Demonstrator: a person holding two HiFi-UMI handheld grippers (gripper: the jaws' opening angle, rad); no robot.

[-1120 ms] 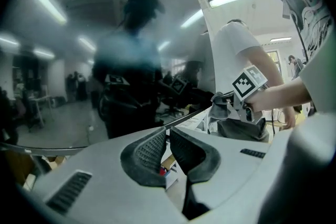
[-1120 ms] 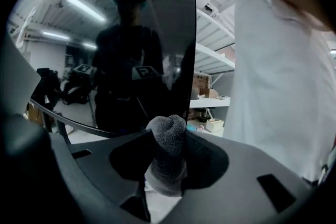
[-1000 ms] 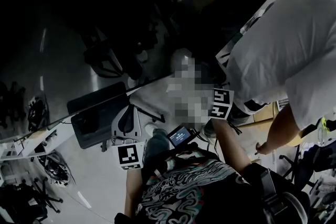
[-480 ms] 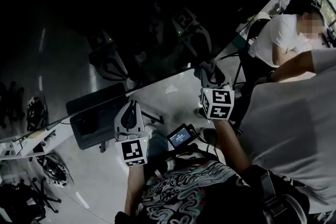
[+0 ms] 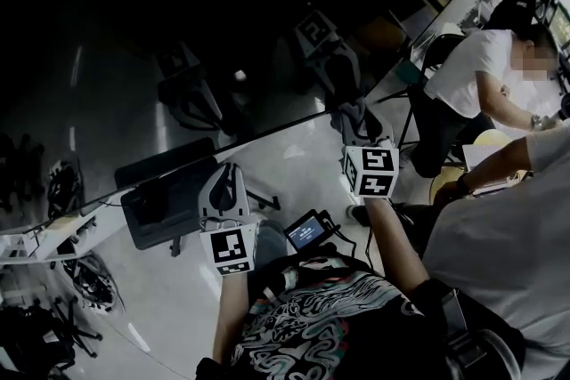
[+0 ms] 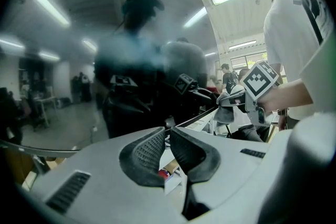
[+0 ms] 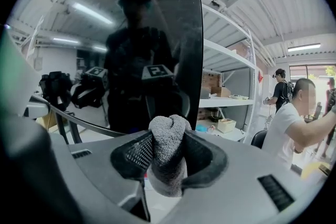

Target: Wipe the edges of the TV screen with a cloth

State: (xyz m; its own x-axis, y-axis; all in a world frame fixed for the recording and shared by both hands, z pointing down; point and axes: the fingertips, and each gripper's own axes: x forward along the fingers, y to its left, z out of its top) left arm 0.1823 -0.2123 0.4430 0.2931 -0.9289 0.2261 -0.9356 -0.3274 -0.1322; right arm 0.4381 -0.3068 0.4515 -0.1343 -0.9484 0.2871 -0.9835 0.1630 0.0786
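Closest in the head view, a patterned shirt [image 5: 312, 329] fills the lower frame, with a small lit display [image 5: 305, 231] just above it. Both forearms reach up from there. The left gripper [image 5: 228, 173] [image 6: 167, 132] has its jaws drawn together, tips all but meeting with nothing between them, and it points at the lower border of the TV screen [image 5: 178, 31] [image 7: 157, 34]. To its right and a little farther out, the right gripper [image 5: 358, 116] [image 7: 167, 150] is clamped on a folded grey cloth [image 5: 359, 122] [image 7: 168, 136], whose bunched end pokes past the jaw tips. The cloth sits near the screen's lower right corner, just inside the vertical edge; whether it touches the glass cannot be told. The dark glossy screen mirrors both grippers and ceiling lights. Past the edge stand white shelves [image 7: 226, 86], and a seated person in a white shirt [image 5: 472, 76] is farther back.
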